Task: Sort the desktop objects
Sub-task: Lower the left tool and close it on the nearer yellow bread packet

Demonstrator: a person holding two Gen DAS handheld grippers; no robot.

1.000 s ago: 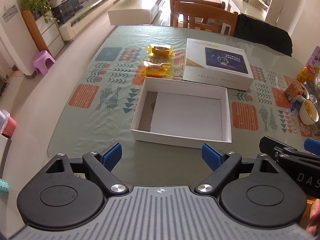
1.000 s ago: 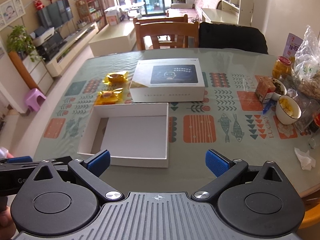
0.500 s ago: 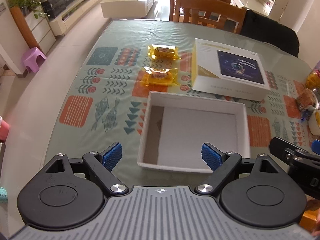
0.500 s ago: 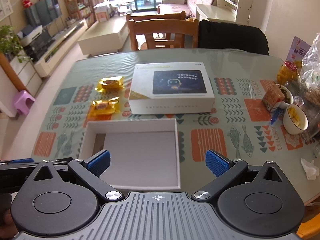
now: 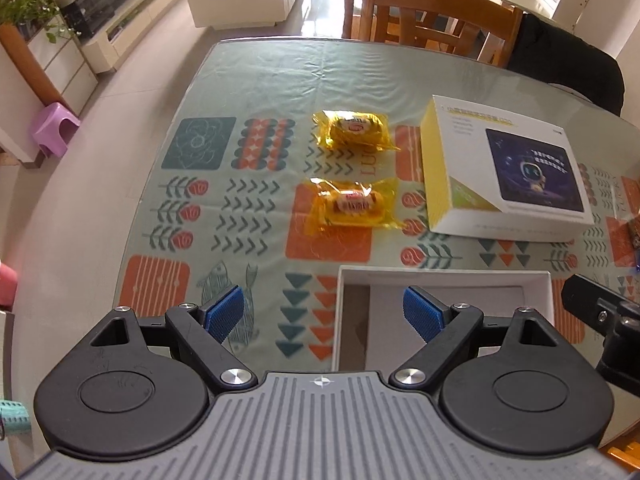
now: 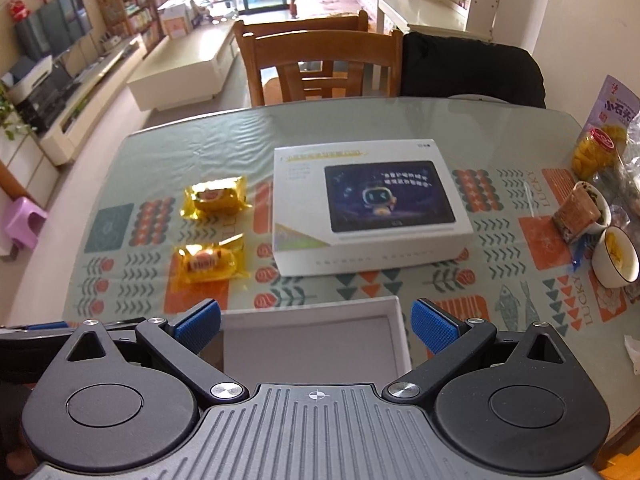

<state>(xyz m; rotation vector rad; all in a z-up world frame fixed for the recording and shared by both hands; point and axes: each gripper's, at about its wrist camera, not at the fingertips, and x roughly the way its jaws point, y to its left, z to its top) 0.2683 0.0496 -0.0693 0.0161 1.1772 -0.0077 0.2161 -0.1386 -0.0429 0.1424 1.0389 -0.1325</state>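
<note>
Left gripper (image 5: 323, 312): jaws spread wide, nothing between the blue pads (image 5: 224, 312); it hangs over the near edge of the desk (image 5: 256, 68), above the left wall of the open white box (image 5: 440, 276). Right gripper (image 6: 315, 326): jaws likewise wide and empty, poised over the same box (image 6: 312, 308), whose far wall shows between its fingers.

Open white box: shallow, lidless, empty inside, standing at the near side of the desk.

Near yellow snack packet (image 5: 352, 208): clear yellow wrapper with a red-and-white label, lying flat on an orange square of the patterned cloth, just beyond the box's far left corner; seen also from the right wrist (image 6: 208, 262).

Far yellow snack packet (image 5: 356, 130): same kind, lying further back, apart from the first (image 6: 216, 198).

Tablet carton (image 6: 368, 204): closed white carton with a yellow side and a printed robot picture on the lid, lying flat to the right of both packets, just beyond the open box (image 5: 504, 172).

Desk cloth: pale green with orange and teal fish, leaf and triangle motifs.

Right side of desk: white bowl (image 6: 616, 256) with yellow contents, a brown packet (image 6: 576, 212) leaning on a second bowl, a jar (image 6: 596, 152) of yellow pieces.

Beyond the desk: wooden chairs (image 6: 320, 60), one dark-draped chair (image 6: 472, 68).
</note>
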